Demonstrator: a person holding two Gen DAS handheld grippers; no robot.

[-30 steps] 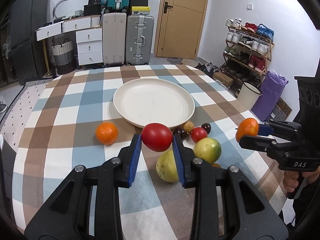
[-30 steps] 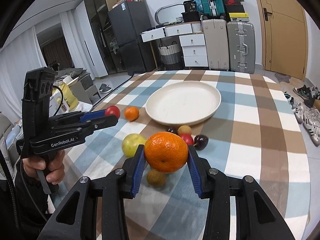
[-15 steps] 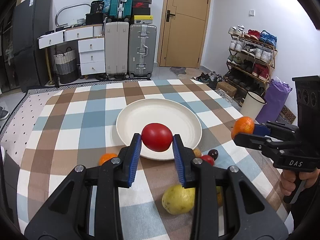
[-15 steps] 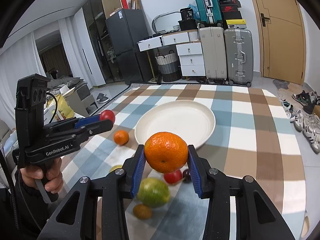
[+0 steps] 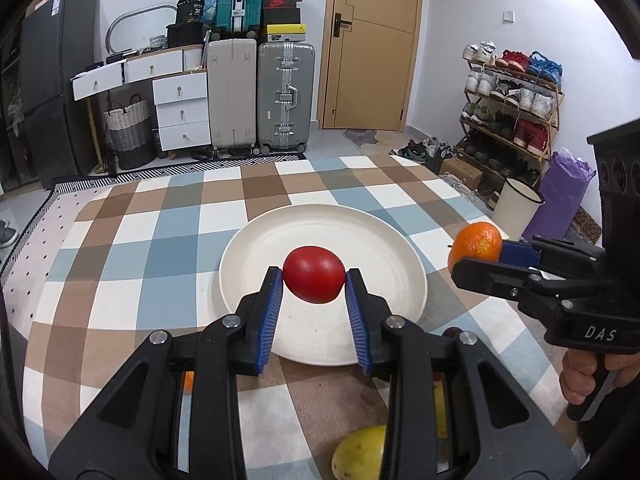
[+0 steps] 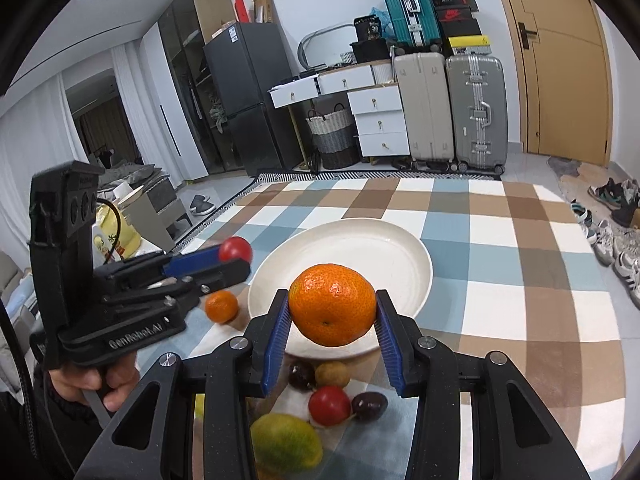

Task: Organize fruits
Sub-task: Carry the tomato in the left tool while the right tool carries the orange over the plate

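Observation:
My left gripper (image 5: pixel 314 280) is shut on a red tomato (image 5: pixel 314 279) and holds it above the near part of the white plate (image 5: pixel 248 248). My right gripper (image 6: pixel 332 312) is shut on an orange (image 6: pixel 332 309) and holds it above the plate's (image 6: pixel 400 236) near rim. In the left wrist view the orange (image 5: pixel 476 244) hangs just right of the plate. In the right wrist view the tomato (image 6: pixel 235 249) hangs at the plate's left edge.
On the checked cloth near the plate lie a second orange (image 6: pixel 221 306), a small red tomato (image 6: pixel 329 405), two dark plums (image 6: pixel 369 406), a small brown fruit (image 6: pixel 332 374), a green-yellow mango (image 6: pixel 286 444) and a yellow fruit (image 5: pixel 358 456). Suitcases, drawers and a shoe rack stand beyond.
Both grippers have risen and moved forward toward the plate with their fruit. The tomato now hangs over the plate and the orange over its near rim.

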